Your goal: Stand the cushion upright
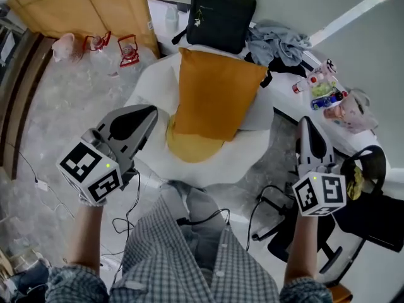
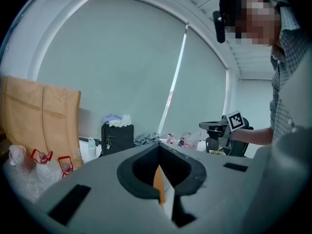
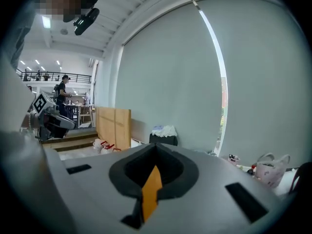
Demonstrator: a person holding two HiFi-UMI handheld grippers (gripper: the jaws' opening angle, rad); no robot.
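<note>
We are holding the left gripper (image 1: 146, 113) and right gripper (image 1: 307, 126) with jaws closed on nothing, clear of the cushion (image 1: 214, 93). The cushion is standing upright on a white sheet (image 1: 156, 76), in front of a black bag (image 1: 221, 17).

the cushion (image 1: 214, 90) is mustard orange, the cloth (image 1: 154, 84) white, the bag (image 1: 221, 19) black, the shirt (image 1: 183, 264) grey-checked.

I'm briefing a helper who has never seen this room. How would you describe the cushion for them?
Find the white-draped surface in the middle of the head view, in front of the black bag. The cushion is the big mustard-orange rectangle on it; its square corners set it apart from the rounded piece of the same colour at its near edge.
</note>
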